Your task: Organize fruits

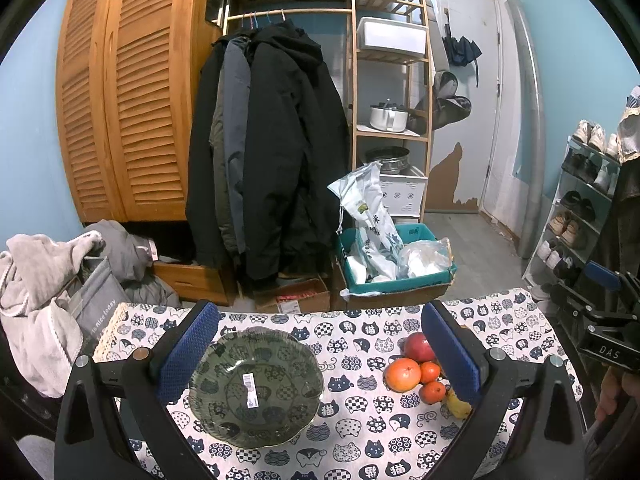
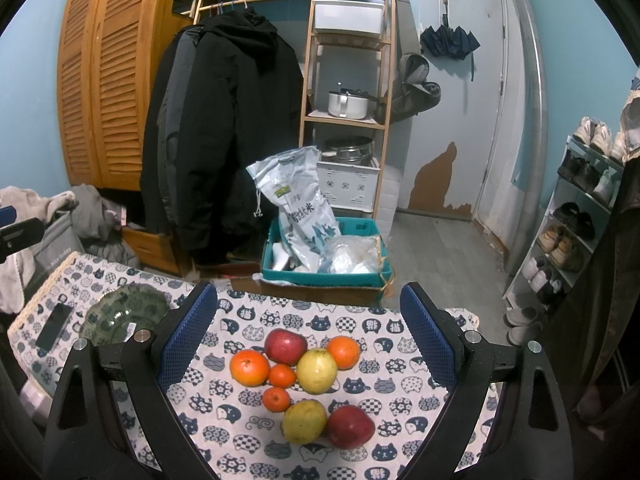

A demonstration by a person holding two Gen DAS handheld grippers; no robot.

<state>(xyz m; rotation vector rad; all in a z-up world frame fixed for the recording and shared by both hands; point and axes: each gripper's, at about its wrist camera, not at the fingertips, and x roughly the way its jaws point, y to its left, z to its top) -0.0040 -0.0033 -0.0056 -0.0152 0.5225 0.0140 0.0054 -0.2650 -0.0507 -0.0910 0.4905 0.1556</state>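
Observation:
A dark green glass bowl (image 1: 256, 388) with a small sticker inside sits on the cat-print tablecloth (image 1: 360, 432), and nothing else lies in it. My left gripper (image 1: 319, 314) hovers open over it, the bowl lying near its left finger (image 1: 188, 348). To the bowl's right lies a fruit cluster. My right gripper (image 2: 308, 292) is open above that cluster: two red apples (image 2: 285, 346) (image 2: 351, 426), two oranges (image 2: 249, 367) (image 2: 343, 352), two small tangerines (image 2: 281, 375) (image 2: 276, 399) and two yellow fruits (image 2: 317, 370) (image 2: 305, 422). Neither gripper holds anything.
A black phone (image 2: 54, 326) lies left of the bowl (image 2: 124, 316). Beyond the table's far edge stand a teal box (image 2: 324, 276) with bags, hanging coats (image 1: 264, 152) and a wooden shelf (image 1: 390, 80). A shoe rack (image 2: 576, 216) stands right, a laundry pile (image 1: 44, 296) left.

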